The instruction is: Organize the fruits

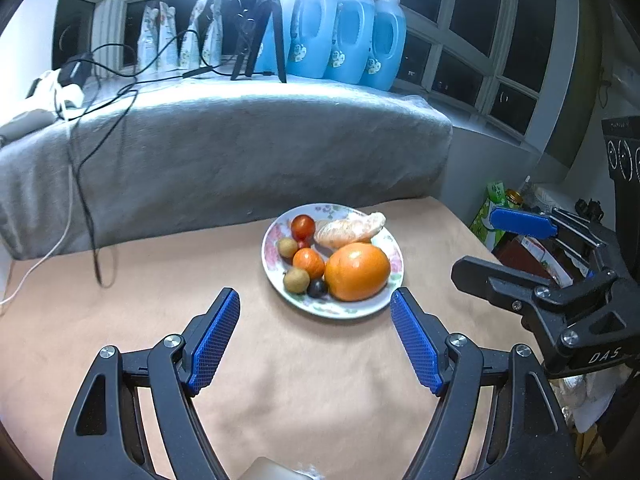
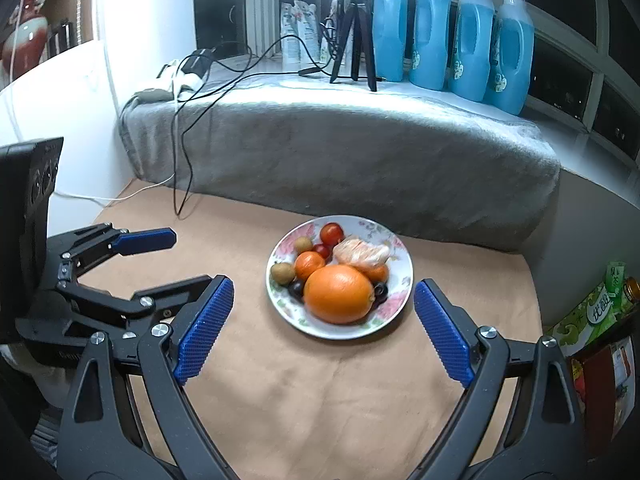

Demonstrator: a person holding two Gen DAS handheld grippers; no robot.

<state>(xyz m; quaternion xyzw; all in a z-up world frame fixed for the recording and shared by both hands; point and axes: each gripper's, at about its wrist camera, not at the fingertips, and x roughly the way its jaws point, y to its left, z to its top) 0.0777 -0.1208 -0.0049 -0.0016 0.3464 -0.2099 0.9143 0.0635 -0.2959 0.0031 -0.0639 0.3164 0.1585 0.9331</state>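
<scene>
Hovering apart over the tan-covered bench [image 1: 120, 320], the left hand-held gripper [image 1: 316, 336] and right hand-held gripper [image 2: 324, 328] are both released and empty. All fruit sits heaped on the floral plate [image 2: 396, 304], large orange [image 2: 339, 294] nearest, peeled tangerine [image 2: 362, 254] behind, so it looks sorted, likely finished.

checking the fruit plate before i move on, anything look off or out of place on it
One thing: the peeled mandarin lies at the far edge of the plate, its end overhanging the rim, the only fruit without skin. The big orange and the small fruits sit inside. Nothing spilled on the tan cloth.
</scene>
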